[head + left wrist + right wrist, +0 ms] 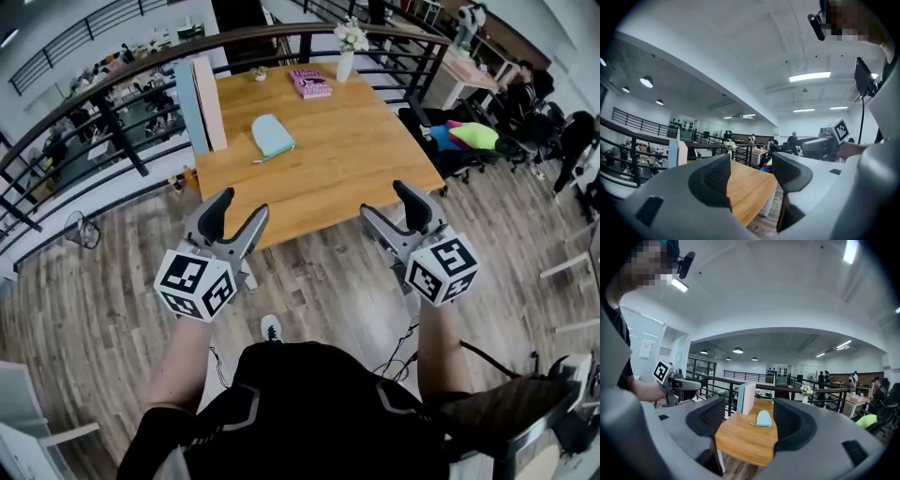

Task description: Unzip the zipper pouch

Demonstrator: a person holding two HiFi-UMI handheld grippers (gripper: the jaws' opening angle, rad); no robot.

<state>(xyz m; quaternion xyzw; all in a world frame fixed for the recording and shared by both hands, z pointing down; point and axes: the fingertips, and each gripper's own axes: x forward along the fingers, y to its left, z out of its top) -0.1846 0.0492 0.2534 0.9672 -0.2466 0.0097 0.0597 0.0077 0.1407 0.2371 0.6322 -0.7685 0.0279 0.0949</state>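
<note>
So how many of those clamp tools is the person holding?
2: the left hand-held gripper at the head view's left, the right hand-held gripper at its right, both open, short of the table.

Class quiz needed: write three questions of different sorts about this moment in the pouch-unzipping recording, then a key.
1. True or false: the left gripper is shut on the pouch.
2. Which is nearest the vase on the table? A) pink book B) pouch C) left gripper
3. Fill in: the right gripper has its jaws ____, with nothing held between them.

Key: 1 false; 2 A; 3 apart.
</note>
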